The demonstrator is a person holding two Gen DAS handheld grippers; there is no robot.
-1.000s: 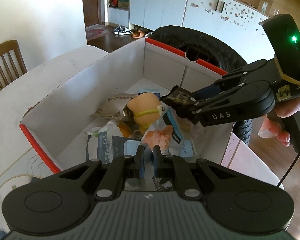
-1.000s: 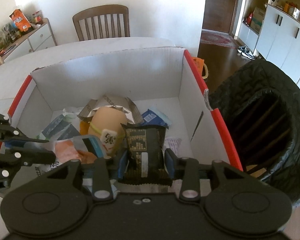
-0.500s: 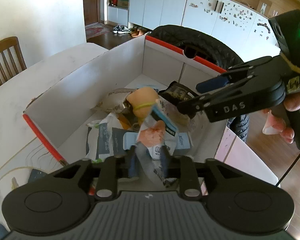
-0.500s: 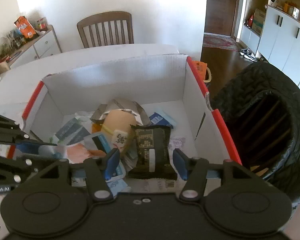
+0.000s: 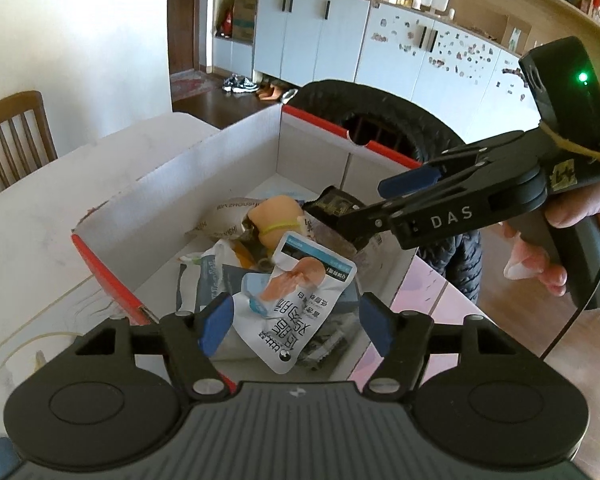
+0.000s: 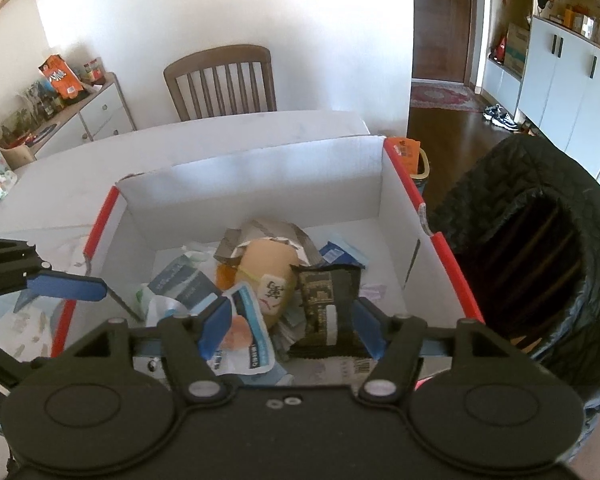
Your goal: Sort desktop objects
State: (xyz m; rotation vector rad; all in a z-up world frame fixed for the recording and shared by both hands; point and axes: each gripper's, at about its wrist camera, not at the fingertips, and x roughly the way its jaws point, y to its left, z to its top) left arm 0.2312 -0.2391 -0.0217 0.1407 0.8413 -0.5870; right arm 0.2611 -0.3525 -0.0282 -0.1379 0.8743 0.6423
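A white bench carries an open white cardboard box with red-edged rims, standing near the bench's corner. On the box floor lies a loose heap: a white snack pouch printed with a pink cut of meat on top, a tan rounded item bound with a yellow band behind it, a dark packet beside that, and grey and blue wrappers underneath. Beside the bench, on the dark wooden floor, stands a bin lined with a black bag.

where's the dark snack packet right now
The dark snack packet lies in the white cardboard box, right of the tan egg-shaped toy, between the right gripper's opening jaws, unpinched.
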